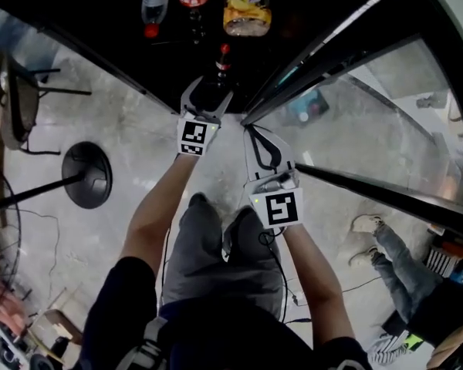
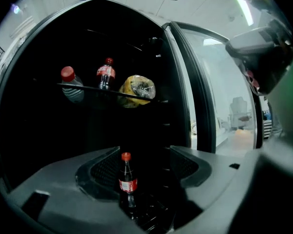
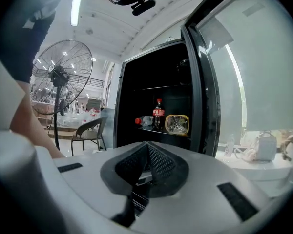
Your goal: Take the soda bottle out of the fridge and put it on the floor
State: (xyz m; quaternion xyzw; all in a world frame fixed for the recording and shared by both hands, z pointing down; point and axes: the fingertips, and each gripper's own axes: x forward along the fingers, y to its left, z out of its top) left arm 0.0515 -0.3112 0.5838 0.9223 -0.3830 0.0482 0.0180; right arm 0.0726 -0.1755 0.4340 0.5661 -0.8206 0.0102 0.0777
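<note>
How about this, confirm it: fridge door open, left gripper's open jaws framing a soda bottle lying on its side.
Wrong on one count: the soda bottle stands upright, as the left gripper view shows. The fridge door is open; the left gripper frames it with open jaws.
</note>
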